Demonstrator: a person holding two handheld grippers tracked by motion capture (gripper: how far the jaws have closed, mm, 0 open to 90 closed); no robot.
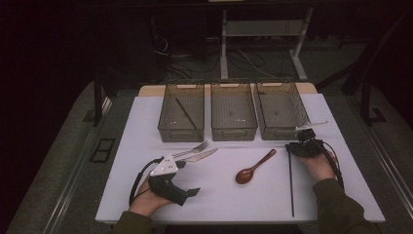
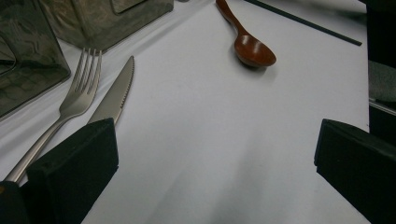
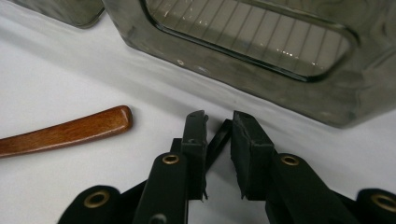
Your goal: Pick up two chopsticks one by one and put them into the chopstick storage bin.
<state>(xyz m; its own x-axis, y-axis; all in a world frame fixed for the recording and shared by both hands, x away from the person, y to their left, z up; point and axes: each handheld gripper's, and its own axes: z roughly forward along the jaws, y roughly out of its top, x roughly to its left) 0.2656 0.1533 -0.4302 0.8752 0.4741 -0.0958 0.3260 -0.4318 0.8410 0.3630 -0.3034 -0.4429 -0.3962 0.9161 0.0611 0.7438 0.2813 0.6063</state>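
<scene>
**A:** Firstly, item one: right gripper (image 3: 218, 122). Jaw condition?

**B:** Drawn narrow with a slim gap left. A black chopstick (image 3: 219, 140) passes slantwise through that gap, its far end lying in there. The pads do not clamp it from both sides.

**A:** Location of that chopstick?

**B:** It lies flat on the white table (image 1: 219, 195), at the right side. It runs from the gripper back toward the near edge. Its far end sits just before the right bin (image 1: 280, 132).

**A:** Neighbouring entries?

**B:** A wooden spoon (image 1: 253, 168), to the left of the chopstick and apart from it, its handle angled toward the bins.

**A:** Item two: left gripper (image 2: 215, 140).

**B:** Jaws spread wide, bare tabletop between them. It is held low at the near left.

**A:** Adjacent stock?

**B:** A knife (image 2: 116, 93), its handle end just beyond one jaw, and a fork (image 2: 79, 93) alongside the knife. Both point toward the bins.

**A:** Containers?

**B:** Three clear bins in a row at the far side. The left bin (image 1: 175, 134) holds a second black stick (image 1: 186, 113) laid diagonally. The middle bin (image 1: 234, 132) stands between the other two.
</scene>
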